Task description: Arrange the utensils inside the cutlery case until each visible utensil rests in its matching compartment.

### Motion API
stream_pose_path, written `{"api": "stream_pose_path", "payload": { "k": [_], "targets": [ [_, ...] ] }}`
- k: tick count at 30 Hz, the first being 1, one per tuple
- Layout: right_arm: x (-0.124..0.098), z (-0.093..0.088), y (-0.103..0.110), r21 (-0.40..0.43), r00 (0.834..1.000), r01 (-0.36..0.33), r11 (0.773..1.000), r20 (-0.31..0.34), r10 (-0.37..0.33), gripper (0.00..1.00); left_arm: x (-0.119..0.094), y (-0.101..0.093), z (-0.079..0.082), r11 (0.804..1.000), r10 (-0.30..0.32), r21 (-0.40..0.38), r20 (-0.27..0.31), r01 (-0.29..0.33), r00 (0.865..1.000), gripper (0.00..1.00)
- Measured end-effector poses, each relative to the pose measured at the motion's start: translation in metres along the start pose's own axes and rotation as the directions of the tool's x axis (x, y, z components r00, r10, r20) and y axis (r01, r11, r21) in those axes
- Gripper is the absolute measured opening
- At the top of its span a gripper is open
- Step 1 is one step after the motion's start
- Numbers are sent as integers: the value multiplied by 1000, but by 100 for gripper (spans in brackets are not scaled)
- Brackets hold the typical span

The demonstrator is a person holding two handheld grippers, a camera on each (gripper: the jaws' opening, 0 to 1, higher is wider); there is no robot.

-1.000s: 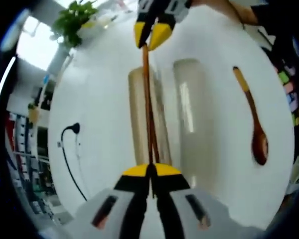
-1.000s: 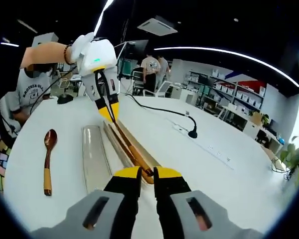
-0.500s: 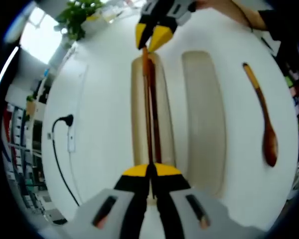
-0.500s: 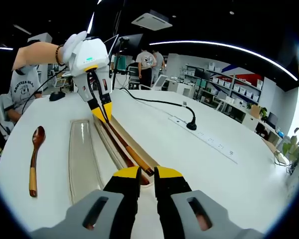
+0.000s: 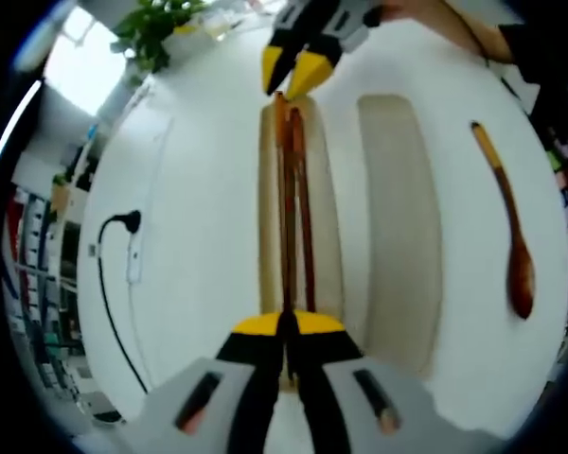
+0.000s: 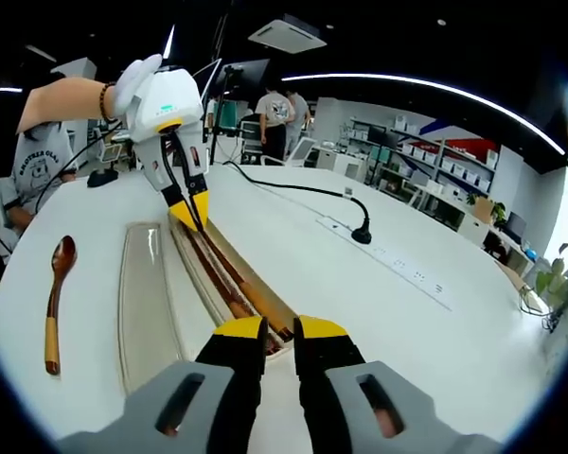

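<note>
A pair of dark wooden chopsticks (image 5: 288,199) runs lengthwise over the narrow beige case tray (image 5: 327,236). My left gripper (image 5: 286,326) is shut on their near end. My right gripper (image 5: 294,78) comes in from the top and meets their far end. In the right gripper view, the same chopsticks (image 6: 229,284) lie along the tray (image 6: 286,305), their ends between my right gripper's (image 6: 279,329) narrowly set jaws, with the left gripper (image 6: 191,214) at the other end. A wooden spoon (image 5: 511,236) lies on the white table beside a clear lid-like tray (image 5: 398,218).
A black cable with a plug and a power strip (image 5: 131,255) lies on the round white table (image 5: 199,189), and a plant (image 5: 151,26) stands at its edge. In the right gripper view, the spoon (image 6: 55,288) and the clear tray (image 6: 144,303) sit left. People stand behind (image 6: 276,121).
The chopsticks have come down closer to the beige tray and now line up inside it. Both grippers keep their hold at the two ends.
</note>
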State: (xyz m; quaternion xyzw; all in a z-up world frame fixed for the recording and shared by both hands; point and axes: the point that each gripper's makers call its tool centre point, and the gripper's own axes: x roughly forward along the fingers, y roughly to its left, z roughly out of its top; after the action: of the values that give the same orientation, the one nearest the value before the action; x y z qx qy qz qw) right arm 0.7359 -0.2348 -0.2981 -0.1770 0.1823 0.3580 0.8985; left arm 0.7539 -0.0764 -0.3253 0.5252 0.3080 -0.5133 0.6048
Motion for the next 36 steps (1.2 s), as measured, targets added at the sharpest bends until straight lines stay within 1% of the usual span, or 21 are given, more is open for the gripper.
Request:
{"api": "stream_pose_path", "payload": {
  "k": [5,10,12,13,17,21,24,26,28,29,30,31,33,34,35,36],
  "targets": [
    [-2,-2,-2,7,1000,5,1000,-4,-5,14,1,-2,0,1000,-4,-11,9,4,1000,3],
    [-7,-1,-1,62,1000,3,998,13,-4,14,2,-2,-1,1000,-5,-2,7,5,1000,3],
    [-9,-1,1,72,1000,0,997,20,-1,14,2,-2,0,1000,2,4,5,-2,1000,4],
    [-10,0,3,73,1000,-2,997,23,0,14,2,-6,1,1000,5,7,6,-5,1000,4],
    [-13,1,11,66,999,-19,998,31,17,14,1,-9,2,1000,10,3,17,-10,1000,5],
    [-19,4,17,79,998,-31,996,54,27,14,-7,-13,7,999,32,2,45,-33,998,7],
    [-25,5,23,91,997,-44,995,69,37,14,-17,-12,12,999,50,-15,93,-49,994,7],
    [-29,6,28,96,996,-51,994,80,43,14,-25,-11,18,997,75,-44,136,-70,988,7],
    [-33,5,31,99,995,-57,993,85,49,14,-34,-13,22,997,75,-42,175,-68,982,7],
    [-35,5,33,100,995,-58,993,88,50,14,-39,-12,24,996,79,-54,196,-70,977,7],
    [-37,5,34,101,995,-58,993,90,49,14,-44,-15,28,994,86,-87,231,-67,969,7],
    [-40,6,36,102,995,-57,993,93,47,15,-48,-17,30,992,90,-108,253,-65,963,7],
    [-47,6,43,94,994,-61,994,91,53,15,-55,-18,33,992,102,-100,288,-76,952,7],
    [-49,6,45,93,995,-64,994,86,56,15,-58,-18,36,990,111,-116,321,-77,940,7],
    [-52,5,50,87,995,-69,994,83,62,15,-61,-21,38,989,105,-133,345,-63,933,7],
    [-54,5,52,82,994,-71,994,83,64,15,-64,-23,39,987,103,-153,372,-49,922,7]
  ]
}}
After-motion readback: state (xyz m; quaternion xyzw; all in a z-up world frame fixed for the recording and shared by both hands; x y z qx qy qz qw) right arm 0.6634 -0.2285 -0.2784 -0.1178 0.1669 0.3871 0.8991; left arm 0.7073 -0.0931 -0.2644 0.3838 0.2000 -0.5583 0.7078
